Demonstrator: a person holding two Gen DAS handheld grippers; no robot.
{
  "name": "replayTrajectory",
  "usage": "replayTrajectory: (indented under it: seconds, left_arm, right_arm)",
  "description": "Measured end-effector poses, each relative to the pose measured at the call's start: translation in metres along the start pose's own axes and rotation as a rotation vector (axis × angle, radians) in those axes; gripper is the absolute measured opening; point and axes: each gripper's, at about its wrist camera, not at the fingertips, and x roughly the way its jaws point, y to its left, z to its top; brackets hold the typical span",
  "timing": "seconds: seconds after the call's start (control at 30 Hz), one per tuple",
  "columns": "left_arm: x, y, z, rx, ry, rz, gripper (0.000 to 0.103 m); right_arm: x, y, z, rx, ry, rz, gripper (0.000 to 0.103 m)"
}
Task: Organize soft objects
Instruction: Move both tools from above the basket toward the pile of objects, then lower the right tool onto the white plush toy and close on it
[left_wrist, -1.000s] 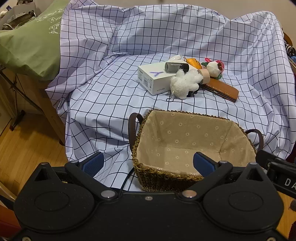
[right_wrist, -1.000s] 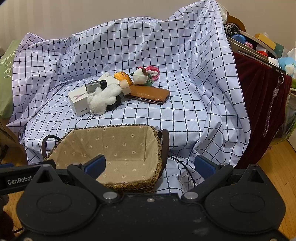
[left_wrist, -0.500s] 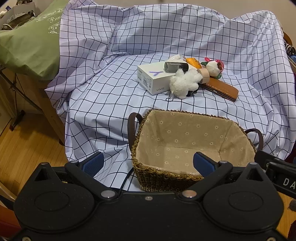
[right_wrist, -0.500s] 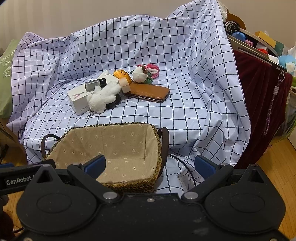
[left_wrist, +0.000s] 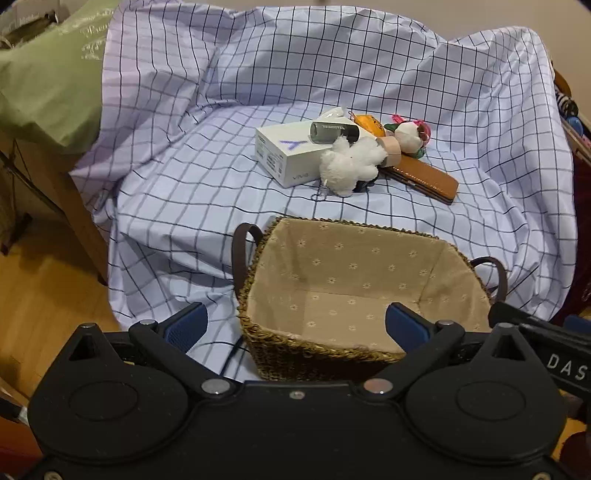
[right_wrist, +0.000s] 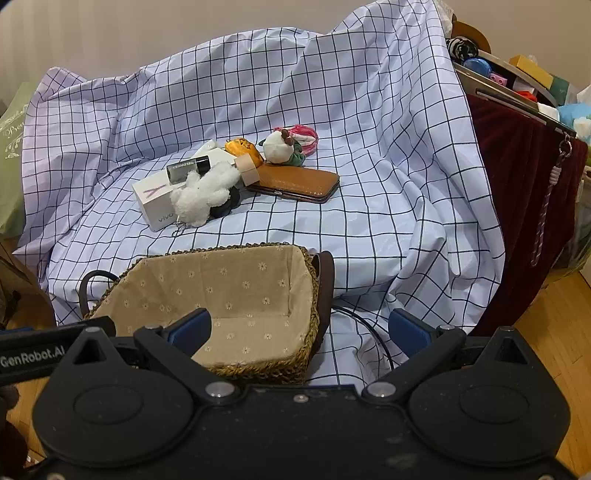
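Note:
A woven basket (left_wrist: 314, 352) (right_wrist: 310, 295) with a beige flowered lining stands empty at the near edge of the checked sheet. Beyond it lies a small pile: a fluffy white plush (left_wrist: 349, 164) (right_wrist: 203, 194), a round white plush with red and green trim (left_wrist: 406, 134) (right_wrist: 279, 147), and an orange plush (left_wrist: 365, 122) (right_wrist: 242, 146). My left gripper (left_wrist: 295, 326) hangs open in front of the basket, nothing between its fingers. My right gripper (right_wrist: 299, 330) is open too, over the basket's right end, and holds nothing.
Hard items sit in the pile: a white phone box (left_wrist: 284, 149) (right_wrist: 155, 201), a dark cylinder (left_wrist: 334, 131) (right_wrist: 188, 168), a brown leather case (left_wrist: 424, 177) (right_wrist: 299, 182). A green pillow (left_wrist: 48, 85) lies left. A cluttered shelf with dark red cloth (right_wrist: 517, 155) stands right.
Both views have shifted slightly; the pile and the basket sit a little higher in the right wrist view. Both grippers stay open. No object has moved.

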Motion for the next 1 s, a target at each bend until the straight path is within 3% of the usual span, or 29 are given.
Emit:
replayTrajectory:
  seconds: [0.07,0.27,0.57,1.0]
  left_arm:
    - [0.001,0.001,0.003,-0.012,0.004,-0.024,0.099]
    - [0.004,-0.009,0.015,0.112,-0.026,0.126,0.099]
    - [0.033,-0.005,0.036,0.086,0.069,0.079,0.099]
    - [0.082,0.009,0.089,0.06,0.076,0.072,0.099]
  right_arm:
    - [0.001,-0.001,0.001,0.001,-0.006,0.003,0.102]
    - [0.006,0.001,0.01,-0.014,-0.051,0.001,0.102]
    - [0.028,0.001,0.04,0.0,-0.073,0.009,0.102]
    - [0.093,0.022,0.093,0.012,-0.027,0.064,0.101]
